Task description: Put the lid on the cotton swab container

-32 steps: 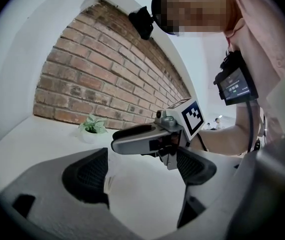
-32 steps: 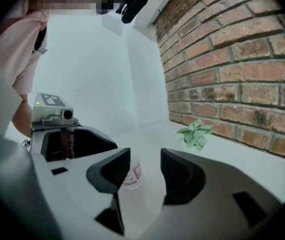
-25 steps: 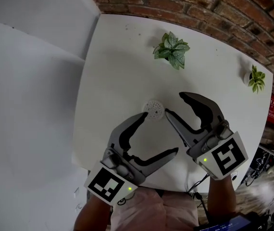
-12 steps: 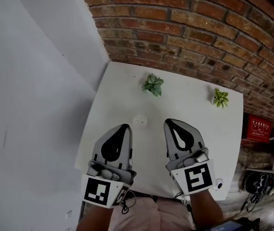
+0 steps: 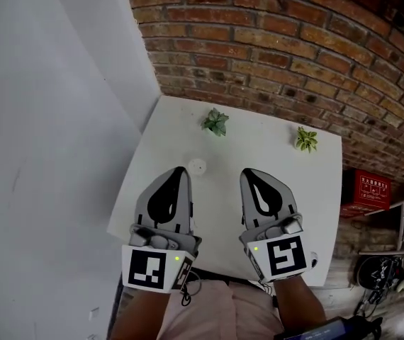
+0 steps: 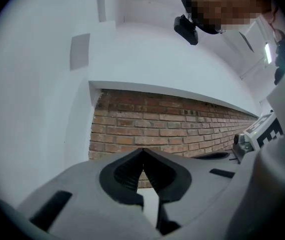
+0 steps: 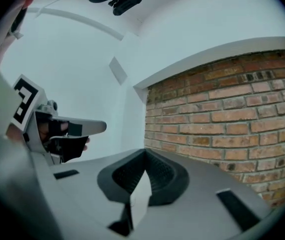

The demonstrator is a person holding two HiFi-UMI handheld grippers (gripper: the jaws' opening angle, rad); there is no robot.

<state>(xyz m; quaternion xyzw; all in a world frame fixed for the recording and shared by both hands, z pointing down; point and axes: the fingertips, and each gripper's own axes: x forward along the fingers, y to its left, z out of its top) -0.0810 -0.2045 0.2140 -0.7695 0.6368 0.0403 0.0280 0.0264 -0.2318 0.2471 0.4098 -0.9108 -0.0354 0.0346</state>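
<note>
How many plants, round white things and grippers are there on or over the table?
Plants: 2
Round white container: 1
Grippers: 2, the left gripper and the right gripper, both shut
Total: 5

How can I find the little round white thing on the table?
Look at the white table below the brick wall. By the tip of the left hand-held gripper sits the small round thing. Its neighbours are green leafy plants; it is plain white.

Left plant point(image 5: 215, 122) and right plant point(image 5: 305, 139) stand apart on the white table point(image 5: 259, 146).
</note>
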